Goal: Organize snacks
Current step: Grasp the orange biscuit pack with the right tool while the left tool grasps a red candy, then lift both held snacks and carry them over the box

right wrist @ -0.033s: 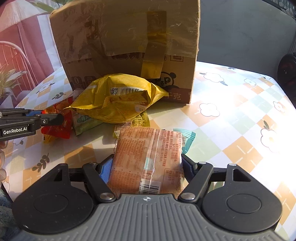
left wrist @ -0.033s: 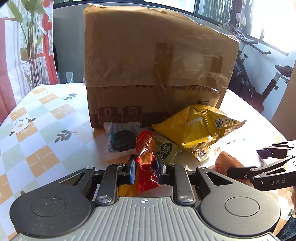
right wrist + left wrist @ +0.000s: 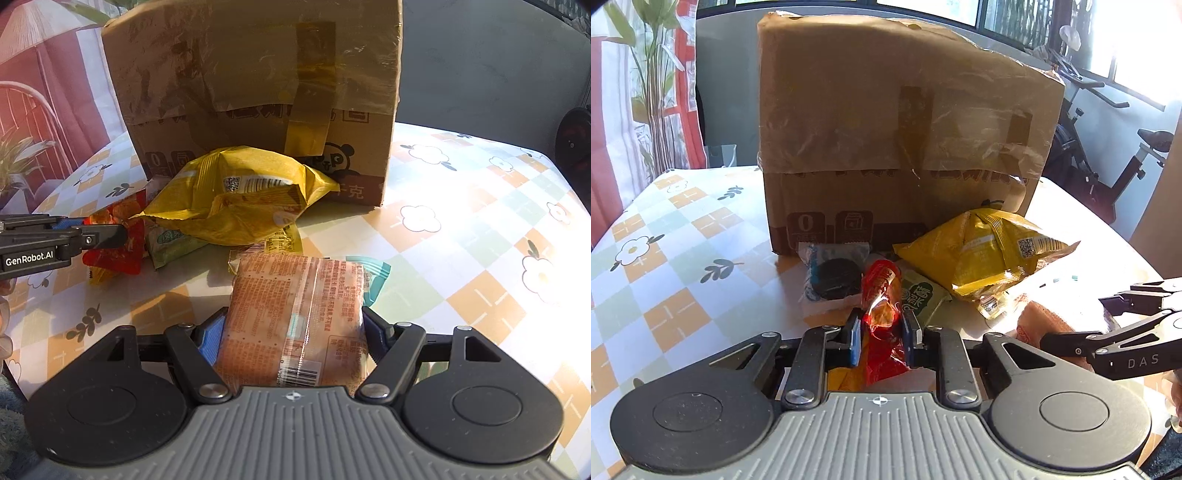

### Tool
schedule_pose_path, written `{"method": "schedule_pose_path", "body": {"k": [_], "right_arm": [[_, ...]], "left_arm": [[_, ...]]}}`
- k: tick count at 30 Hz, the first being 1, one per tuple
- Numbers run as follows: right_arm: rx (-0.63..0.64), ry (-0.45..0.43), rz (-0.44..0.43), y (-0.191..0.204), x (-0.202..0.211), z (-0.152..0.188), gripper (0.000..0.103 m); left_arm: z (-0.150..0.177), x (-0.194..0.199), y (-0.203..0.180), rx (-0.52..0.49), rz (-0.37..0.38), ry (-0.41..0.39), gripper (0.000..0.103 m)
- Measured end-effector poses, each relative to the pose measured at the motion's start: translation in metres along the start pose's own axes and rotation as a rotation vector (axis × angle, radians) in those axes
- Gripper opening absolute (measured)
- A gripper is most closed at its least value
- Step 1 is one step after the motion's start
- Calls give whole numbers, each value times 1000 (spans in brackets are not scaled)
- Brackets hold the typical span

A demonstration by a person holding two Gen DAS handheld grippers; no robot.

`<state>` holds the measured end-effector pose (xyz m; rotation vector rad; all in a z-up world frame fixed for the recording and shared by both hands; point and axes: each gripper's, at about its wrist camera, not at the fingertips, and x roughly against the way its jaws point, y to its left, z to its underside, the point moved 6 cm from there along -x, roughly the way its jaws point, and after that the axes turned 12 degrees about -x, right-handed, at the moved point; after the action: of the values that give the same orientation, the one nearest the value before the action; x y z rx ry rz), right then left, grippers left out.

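My left gripper (image 3: 882, 326) is closing, and its blue pads (image 3: 855, 339) press both sides of a crinkled red snack packet (image 3: 881, 291) in the snack pile. From the right wrist view the same gripper (image 3: 120, 230) reaches in at the left over the red packet (image 3: 118, 254). The right gripper (image 3: 293, 323) is shut on a wide orange-brown wrapped packet (image 3: 291, 295), which fills the gap between its fingers. A yellow chip bag (image 3: 982, 251) lies behind, in front of the tall cardboard box (image 3: 886, 129).
A dark round cookie in clear wrap (image 3: 833, 277) and a green packet (image 3: 919, 299) lie beside the red one. A teal packet (image 3: 376, 273) sits under the orange one. The flowered tablecloth (image 3: 683, 258) spreads left; an exercise bike (image 3: 1108, 166) stands beyond the table.
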<state>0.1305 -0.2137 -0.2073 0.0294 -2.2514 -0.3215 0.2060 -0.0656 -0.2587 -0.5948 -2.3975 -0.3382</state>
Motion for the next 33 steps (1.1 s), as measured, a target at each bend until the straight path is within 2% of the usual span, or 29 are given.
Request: {"method": "schedule_pose_path", "body": {"k": [6, 16, 33], "right_arm": [[-3, 2, -9, 3, 4, 3, 74], [-1, -9, 0, 3, 11, 1, 73], [-24, -173, 61, -27, 59, -34, 73]], "left_arm": [[4, 7, -8, -8, 23, -2, 23], [-2, 17, 0, 16, 3, -39, 23], [-44, 45, 23, 11, -64, -144, 23]]}}
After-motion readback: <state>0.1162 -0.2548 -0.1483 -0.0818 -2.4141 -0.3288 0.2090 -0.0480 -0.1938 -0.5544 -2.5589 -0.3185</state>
